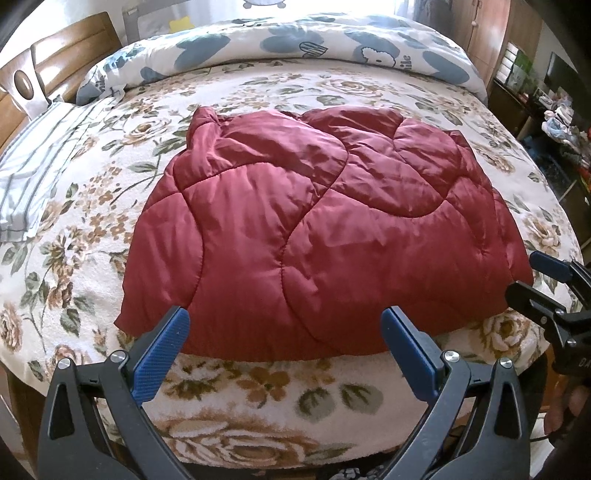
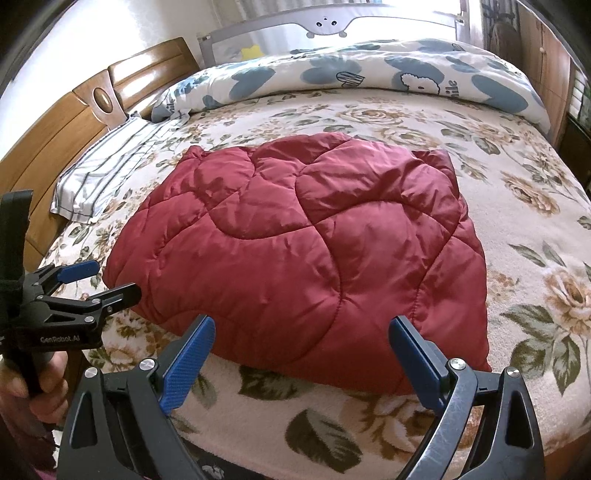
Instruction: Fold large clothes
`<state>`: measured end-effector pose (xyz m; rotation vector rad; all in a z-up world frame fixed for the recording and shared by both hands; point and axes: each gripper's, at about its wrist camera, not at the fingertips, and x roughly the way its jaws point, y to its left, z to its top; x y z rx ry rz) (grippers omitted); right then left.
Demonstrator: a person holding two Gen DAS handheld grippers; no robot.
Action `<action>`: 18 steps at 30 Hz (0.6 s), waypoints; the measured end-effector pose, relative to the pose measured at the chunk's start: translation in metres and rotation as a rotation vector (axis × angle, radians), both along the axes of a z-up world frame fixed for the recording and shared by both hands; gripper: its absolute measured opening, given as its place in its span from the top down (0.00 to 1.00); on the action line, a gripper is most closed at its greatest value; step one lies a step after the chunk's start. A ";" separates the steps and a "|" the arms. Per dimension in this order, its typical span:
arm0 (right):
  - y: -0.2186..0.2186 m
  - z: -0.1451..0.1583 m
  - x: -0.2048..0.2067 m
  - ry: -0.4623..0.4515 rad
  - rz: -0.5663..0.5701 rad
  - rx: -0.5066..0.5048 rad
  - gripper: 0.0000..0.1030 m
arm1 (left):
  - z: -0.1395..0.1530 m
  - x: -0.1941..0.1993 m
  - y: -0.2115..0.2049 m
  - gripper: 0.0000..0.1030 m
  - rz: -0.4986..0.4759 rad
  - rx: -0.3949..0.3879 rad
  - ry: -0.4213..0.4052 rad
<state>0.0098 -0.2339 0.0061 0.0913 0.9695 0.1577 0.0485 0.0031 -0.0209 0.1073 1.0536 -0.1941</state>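
A dark red quilted padded garment (image 1: 314, 236) lies folded into a rough rectangle on the floral bed cover (image 1: 258, 391); it also shows in the right wrist view (image 2: 306, 254). My left gripper (image 1: 284, 325) is open and empty, held just in front of the garment's near edge. My right gripper (image 2: 301, 332) is open and empty, also just short of the near edge. The right gripper shows at the right of the left wrist view (image 1: 535, 273), beside the garment's near right corner. The left gripper shows at the left of the right wrist view (image 2: 99, 277), by the near left corner.
A rolled blue-and-white duvet (image 1: 295, 44) lies along the far side of the bed. A striped pillow (image 1: 37, 177) and a wooden headboard (image 1: 55, 62) are at the left. Shelves and clutter (image 1: 554, 122) stand at the right. A grey bed rail (image 2: 332, 22) stands behind the duvet.
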 end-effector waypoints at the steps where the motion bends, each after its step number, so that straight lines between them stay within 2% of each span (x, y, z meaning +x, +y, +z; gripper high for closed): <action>1: 0.000 0.000 0.001 0.001 0.000 0.000 0.07 | 0.000 0.000 -0.001 0.00 0.001 0.001 0.000; 18: -0.002 -0.001 0.002 0.001 0.000 0.002 0.07 | 0.000 0.003 -0.002 0.00 0.003 -0.001 0.003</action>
